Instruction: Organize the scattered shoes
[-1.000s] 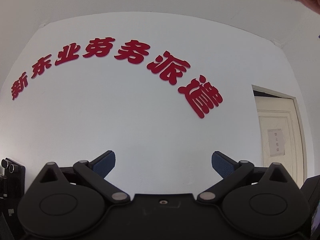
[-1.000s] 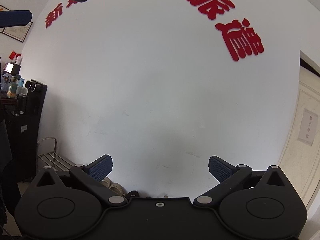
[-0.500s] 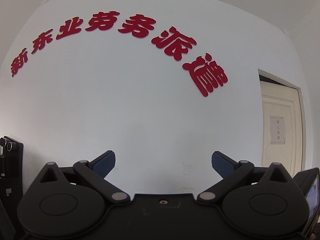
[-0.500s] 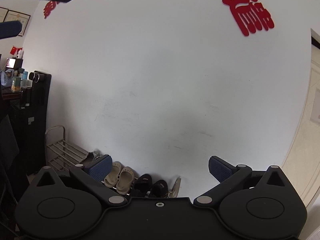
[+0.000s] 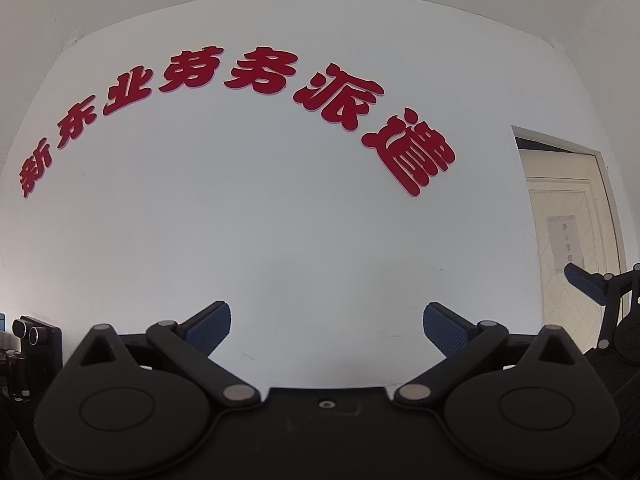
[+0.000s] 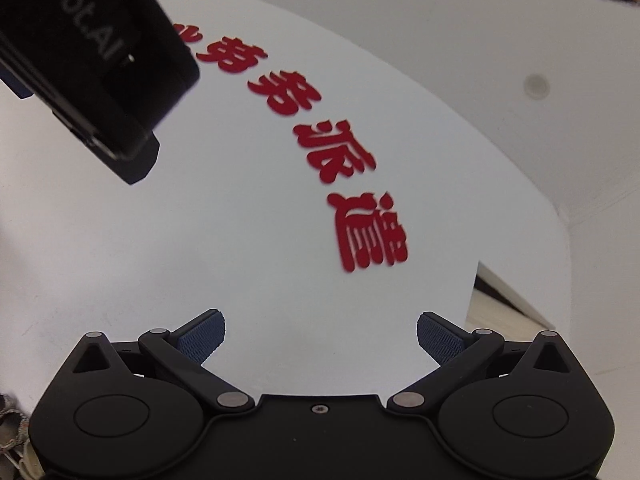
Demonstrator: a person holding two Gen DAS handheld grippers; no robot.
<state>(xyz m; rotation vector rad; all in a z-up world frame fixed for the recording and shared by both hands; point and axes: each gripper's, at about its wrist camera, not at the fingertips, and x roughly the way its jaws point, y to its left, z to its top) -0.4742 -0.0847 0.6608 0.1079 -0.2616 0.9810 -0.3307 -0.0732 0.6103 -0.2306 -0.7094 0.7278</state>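
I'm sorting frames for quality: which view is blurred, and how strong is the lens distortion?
Left wrist view: sharp; the red wall characters are crisp but bow into an arc, and the door frame leans, from fisheye distortion. Right wrist view: the same characters are smeared by motion blur, and the close black device at top left is out of focus. Lighting is even, without glare.

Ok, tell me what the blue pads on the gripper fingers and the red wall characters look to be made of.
Blue pads: probably rubber or a soft plastic, matte, judging by the fine cross-hatched grip texture. Red characters: look like rigid cut-out letters, plastic or acrylic perhaps, smooth and slightly glossy; the pale edge beneath each stroke suggests they stand proud of the white wall. Neither material is certain from these views.
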